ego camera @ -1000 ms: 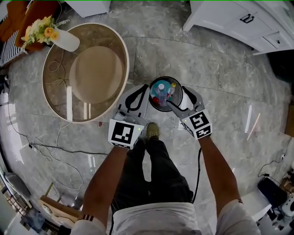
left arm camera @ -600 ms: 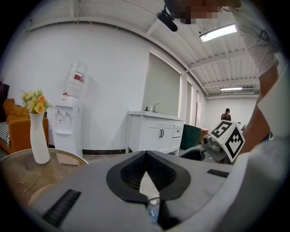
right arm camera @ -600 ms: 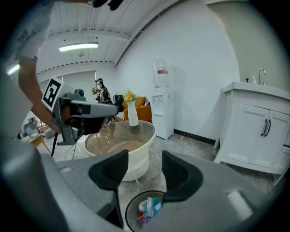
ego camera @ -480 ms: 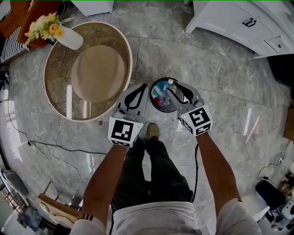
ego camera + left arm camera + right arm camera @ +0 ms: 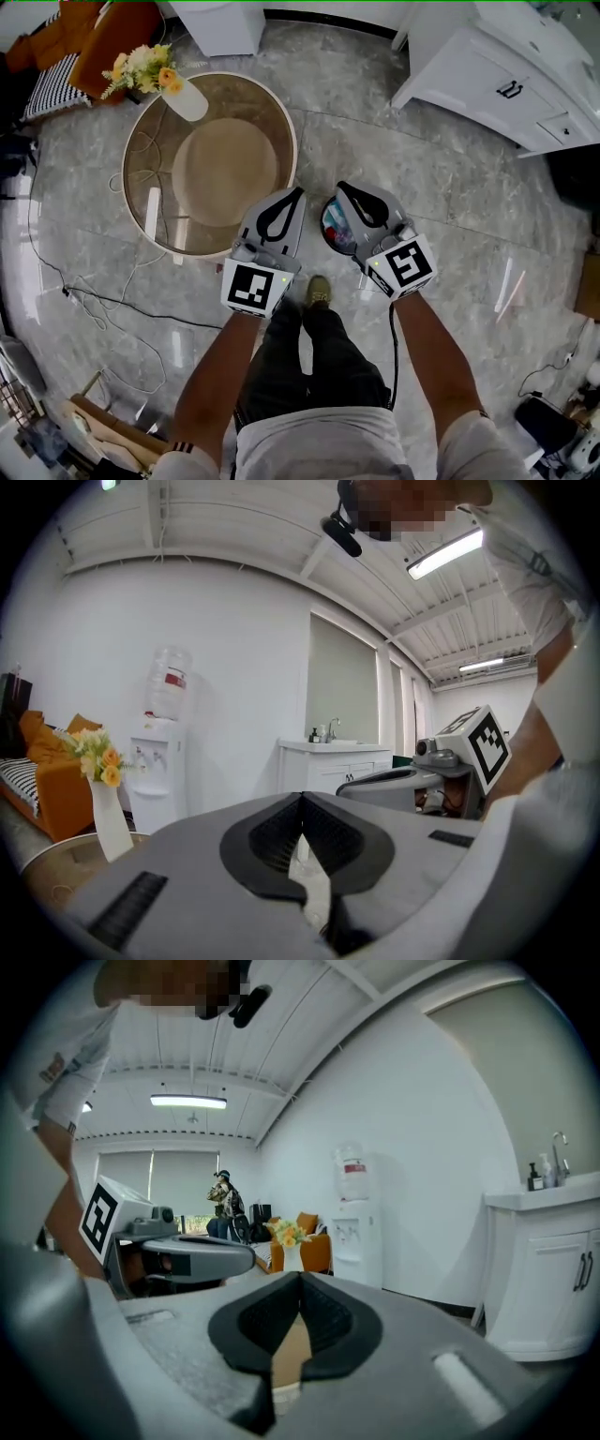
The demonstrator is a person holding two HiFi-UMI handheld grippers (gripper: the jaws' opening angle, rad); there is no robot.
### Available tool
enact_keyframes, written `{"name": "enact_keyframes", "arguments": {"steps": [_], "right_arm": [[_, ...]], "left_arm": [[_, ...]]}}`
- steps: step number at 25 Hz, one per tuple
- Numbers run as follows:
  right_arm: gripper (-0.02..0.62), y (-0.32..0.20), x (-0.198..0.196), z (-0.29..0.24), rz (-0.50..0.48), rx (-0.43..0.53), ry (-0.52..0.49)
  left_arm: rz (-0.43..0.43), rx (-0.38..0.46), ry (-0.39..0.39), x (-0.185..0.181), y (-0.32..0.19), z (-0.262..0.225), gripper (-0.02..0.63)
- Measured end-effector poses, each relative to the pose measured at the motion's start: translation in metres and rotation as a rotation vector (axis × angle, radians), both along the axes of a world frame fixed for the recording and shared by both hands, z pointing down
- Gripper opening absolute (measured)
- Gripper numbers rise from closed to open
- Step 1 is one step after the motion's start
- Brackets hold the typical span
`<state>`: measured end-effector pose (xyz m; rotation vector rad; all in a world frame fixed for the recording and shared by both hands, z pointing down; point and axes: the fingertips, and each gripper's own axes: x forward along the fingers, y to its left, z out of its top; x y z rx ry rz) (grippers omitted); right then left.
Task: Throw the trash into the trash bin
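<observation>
Both tools were held nearly level above the marble floor (image 5: pixel 441 178), in front of the standing person. The left gripper (image 5: pixel 298 193) was clenched, its jaws meeting at the tips with nothing between them. The jaws of the right gripper (image 5: pixel 343 188) had just been closing and were now pressed together, also on nothing.

The trash (image 5: pixel 338 221) was seen inside the trash bin (image 5: pixel 324 234), as coloured pieces partly covered by the right gripper. The bin was placed on the floor just ahead of the person's shoe (image 5: pixel 319 291) and near the rim of the round glass table (image 5: pixel 225 159). It was judged that the throwing itself was done, or very nearly.

Several troubles could still be expected from here. The bin could be kicked over by a forward step, because it was set so close to the foot and was half hidden under the tools; the contents would then be spilled. The cables (image 5: pixel 103 300) on the glossy floor to the left could be caught by a foot if the person turned that way. The glass table, or the flower vase (image 5: pixel 185 99) at its far edge, could be struck if the left gripper was swung outward carelessly.
</observation>
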<state>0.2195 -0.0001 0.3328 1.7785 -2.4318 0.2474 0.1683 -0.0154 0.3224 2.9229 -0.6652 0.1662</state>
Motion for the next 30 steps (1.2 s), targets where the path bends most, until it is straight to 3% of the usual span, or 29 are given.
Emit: {"name": "enact_keyframes", "arguments": {"steps": [11, 23, 30], "right_arm": [[0.002, -0.01, -0.084, -0.123, -0.107, 0.15, 0.004], [0.0, 0.026, -0.109, -0.191, -0.124, 0.2, -0.011], [0.0, 0.042, -0.117, -0.209, -0.106, 0.208, -0.022]], "left_arm": [[-0.068, 0.074, 0.106, -0.065, -0.006, -0.114, 0.0], [-0.084, 0.127, 0.18, -0.096, 0.022, -0.196, 0.0], [-0.049, 0.13, 0.172, -0.103, 0.046, -0.207, 0.0]]}}
